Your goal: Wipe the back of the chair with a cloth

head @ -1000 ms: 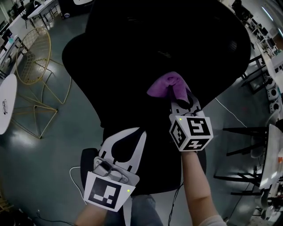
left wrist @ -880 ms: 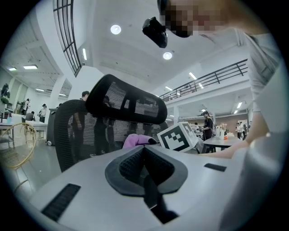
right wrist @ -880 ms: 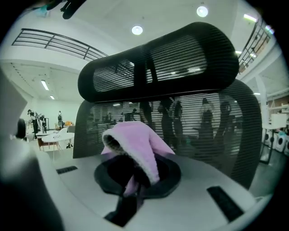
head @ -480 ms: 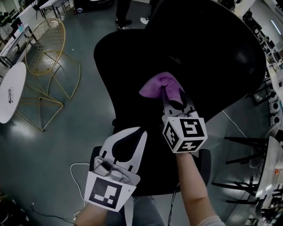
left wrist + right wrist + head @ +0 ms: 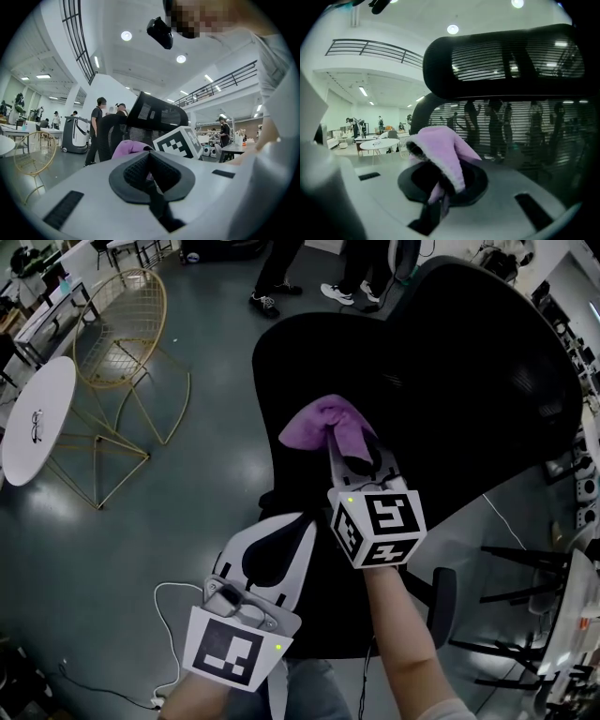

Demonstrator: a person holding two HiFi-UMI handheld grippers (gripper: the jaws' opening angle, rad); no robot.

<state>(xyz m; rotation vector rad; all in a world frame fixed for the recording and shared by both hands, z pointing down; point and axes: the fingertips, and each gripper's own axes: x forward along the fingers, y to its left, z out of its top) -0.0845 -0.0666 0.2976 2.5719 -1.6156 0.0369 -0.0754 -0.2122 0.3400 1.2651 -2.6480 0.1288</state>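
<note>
The chair (image 5: 469, 381) back rises straight ahead of the right gripper (image 5: 354, 454), whose jaws are clamped on the bunched cloth (image 5: 323, 423), held at the chair's mesh; contact is unclear. The left gripper (image 5: 272, 545), jaws together on nothing, hangs farther from the chair back, so the right likely wipes

Nothing readable anywhere, no words, brands or numbers, only black-and-white square patterns on the left marker cube (image 5: 232, 650) and right marker cube (image 5: 379, 524).
</note>
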